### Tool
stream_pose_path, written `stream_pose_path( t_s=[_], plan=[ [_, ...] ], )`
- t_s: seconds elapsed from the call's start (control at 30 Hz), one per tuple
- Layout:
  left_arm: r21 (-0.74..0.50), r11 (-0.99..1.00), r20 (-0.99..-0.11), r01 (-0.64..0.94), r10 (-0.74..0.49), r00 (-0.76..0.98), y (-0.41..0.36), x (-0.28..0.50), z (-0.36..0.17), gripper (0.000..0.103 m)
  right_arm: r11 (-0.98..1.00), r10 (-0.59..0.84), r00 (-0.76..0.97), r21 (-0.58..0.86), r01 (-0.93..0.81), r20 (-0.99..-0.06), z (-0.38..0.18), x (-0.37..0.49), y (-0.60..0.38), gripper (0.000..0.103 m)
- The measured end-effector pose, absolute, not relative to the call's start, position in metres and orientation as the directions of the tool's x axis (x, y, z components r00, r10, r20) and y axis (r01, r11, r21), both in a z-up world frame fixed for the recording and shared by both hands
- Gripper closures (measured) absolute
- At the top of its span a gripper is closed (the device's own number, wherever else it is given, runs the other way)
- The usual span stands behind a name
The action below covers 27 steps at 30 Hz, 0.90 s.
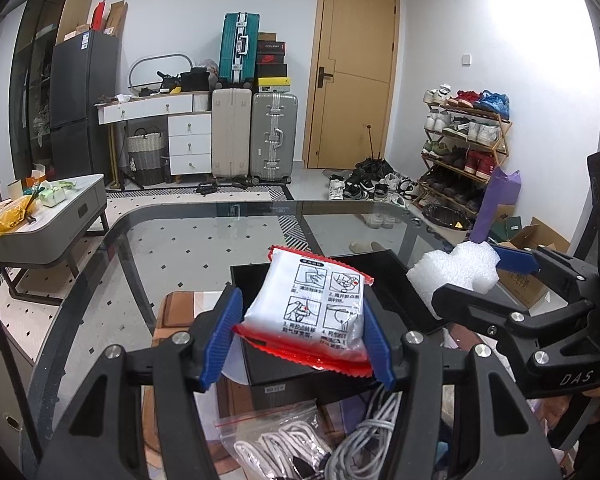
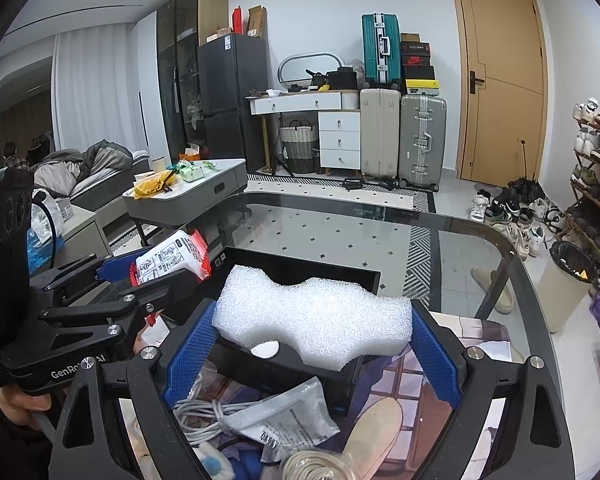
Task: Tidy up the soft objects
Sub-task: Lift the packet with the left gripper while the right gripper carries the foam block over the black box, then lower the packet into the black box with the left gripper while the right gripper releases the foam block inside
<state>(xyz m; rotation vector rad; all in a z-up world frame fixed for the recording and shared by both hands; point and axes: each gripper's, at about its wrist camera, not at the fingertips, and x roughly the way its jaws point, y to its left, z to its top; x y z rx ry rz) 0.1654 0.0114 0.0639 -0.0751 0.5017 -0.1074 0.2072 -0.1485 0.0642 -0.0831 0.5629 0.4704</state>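
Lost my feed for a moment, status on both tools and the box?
Left tool shut on white packet. Right tool shut on foam block. Both over black box, nothing blocking.

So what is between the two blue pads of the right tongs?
A white foam block with a wavy outline, gripped at both ends over the open black box. The right wrist view shows it best.

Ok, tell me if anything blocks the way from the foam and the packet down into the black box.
Nothing visible does. The right claw holds the white foam above the open black box; the left claw holds the red-edged packet over it too. Only a small white disc shows beneath the foam.
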Motion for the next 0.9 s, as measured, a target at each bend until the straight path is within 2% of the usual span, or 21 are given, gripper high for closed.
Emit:
stream_pose_path(
  t_s=[0.9],
  plan=[
    [-0.093,0.993,-0.531,0.075,-0.113,0.840,0.007,0.194,0.042,0.045,0.853,0.388,0.687,-0.042,-0.520,-0.614,0.033,0.260,-0.125,0.010]
  ],
)
